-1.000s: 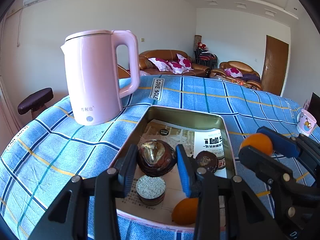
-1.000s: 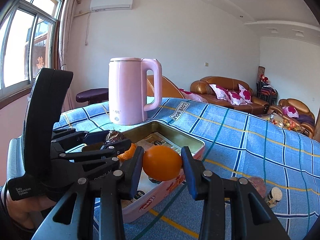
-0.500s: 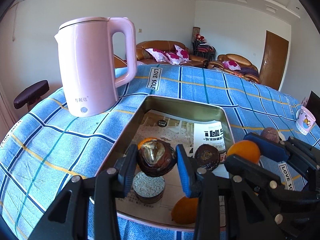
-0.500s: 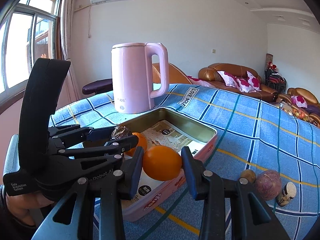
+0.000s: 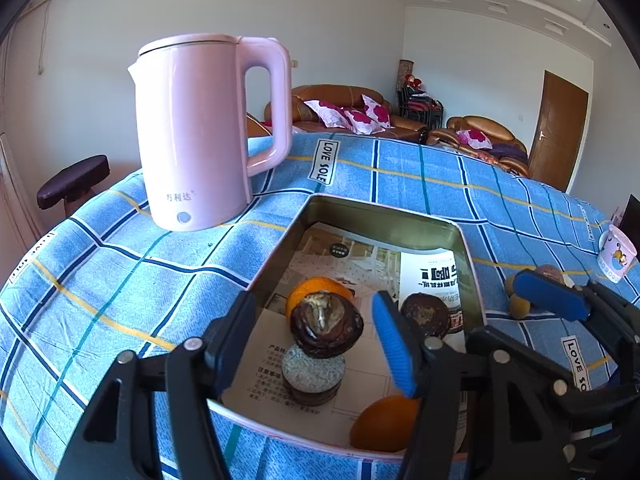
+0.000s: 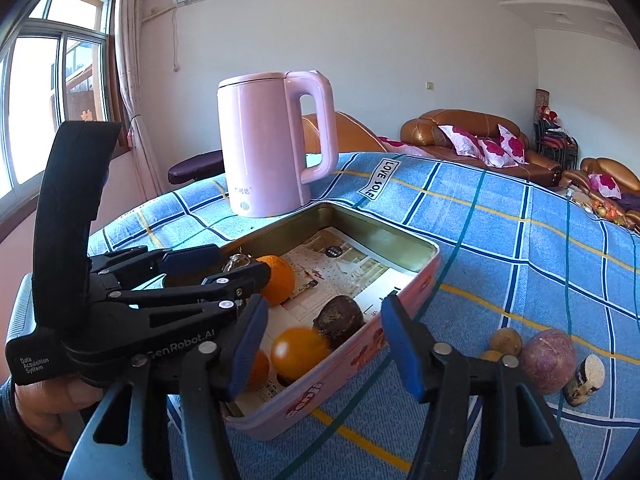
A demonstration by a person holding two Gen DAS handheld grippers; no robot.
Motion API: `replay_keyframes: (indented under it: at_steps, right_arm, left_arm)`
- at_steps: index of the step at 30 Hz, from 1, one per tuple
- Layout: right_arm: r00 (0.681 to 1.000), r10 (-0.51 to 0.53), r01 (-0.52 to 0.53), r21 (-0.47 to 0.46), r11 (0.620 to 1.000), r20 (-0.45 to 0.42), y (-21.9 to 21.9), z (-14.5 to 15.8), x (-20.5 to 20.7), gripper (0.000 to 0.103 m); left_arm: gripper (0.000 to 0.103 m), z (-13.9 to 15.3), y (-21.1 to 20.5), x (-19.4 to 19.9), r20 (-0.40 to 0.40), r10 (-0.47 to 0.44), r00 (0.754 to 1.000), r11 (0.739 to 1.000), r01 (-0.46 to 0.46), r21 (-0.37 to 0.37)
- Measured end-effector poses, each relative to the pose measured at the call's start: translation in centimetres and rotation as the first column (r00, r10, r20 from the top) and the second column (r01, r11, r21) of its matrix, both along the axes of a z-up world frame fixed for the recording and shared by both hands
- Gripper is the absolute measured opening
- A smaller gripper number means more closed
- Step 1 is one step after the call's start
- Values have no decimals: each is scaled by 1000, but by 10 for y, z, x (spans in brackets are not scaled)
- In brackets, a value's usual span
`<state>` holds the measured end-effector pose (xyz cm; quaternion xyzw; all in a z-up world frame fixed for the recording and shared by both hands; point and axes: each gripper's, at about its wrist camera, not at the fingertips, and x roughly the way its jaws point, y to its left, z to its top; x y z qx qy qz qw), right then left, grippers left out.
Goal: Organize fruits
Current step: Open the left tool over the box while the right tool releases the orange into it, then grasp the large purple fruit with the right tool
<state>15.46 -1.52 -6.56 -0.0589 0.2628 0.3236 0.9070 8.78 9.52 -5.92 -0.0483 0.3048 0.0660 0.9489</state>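
A pink metal tin (image 5: 384,216) (image 6: 400,280), lined with printed paper, sits on the blue checked cloth. My left gripper (image 5: 316,332) is open above it; a dark brown fruit (image 5: 326,330) sits between the fingers, free of both pads, over a cut dark fruit (image 5: 313,376). My right gripper (image 6: 324,344) is open at the tin's near edge; an orange (image 6: 299,354) is blurred between its fingers, inside the tin. Other oranges (image 5: 316,292) (image 5: 384,424) and a dark fruit (image 5: 426,314) (image 6: 339,316) lie in the tin.
A tall pink kettle (image 5: 208,132) (image 6: 276,144) stands just behind the tin's left corner. On the cloth right of the tin lie a purple fruit (image 6: 547,360), small yellow-brown fruits (image 6: 506,342) and a cut dark piece (image 6: 585,378). A small cup (image 5: 618,254) stands far right.
Both grippers have opened. The right one let go of the orange, which has dropped into the tin. The left one released the dark fruit over the tin.
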Motion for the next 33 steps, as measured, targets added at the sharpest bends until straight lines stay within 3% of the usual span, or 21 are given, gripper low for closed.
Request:
replay_keyframes:
  at_steps: [4,11,17,23,28,33]
  right_arm:
    - [998,-21,23,-34,999,58,-13,6,-13,67]
    - [982,-160,169,-92,981,95,-80,13,-17,68]
    - [944,-326,329,-84,941,48,-148,9,-4,68]
    - [904,-428,425,-80,901,-13,-178,2,14,68]
    - [903,-428,426,-45,904,-39,-181,2,21,68]
    - [938,-346,345,-45,938,-15,-153,9,31,68]
  left_arm:
    - [91,5,-7,-6,20,-14,1000,1000,14,-11]
    - [92,20,-40,-13,65,-74,995,997,73,18]
    - [92,21,-70,-7,47,-122,991,992,120,49]
    - [92,23,-107,2,45,-188,981,979,183,87]
    - [92,23,-127,9,44,-206,978,971,199,129]
    - [93,21,-119,13,48,-159,986,976,150,155]
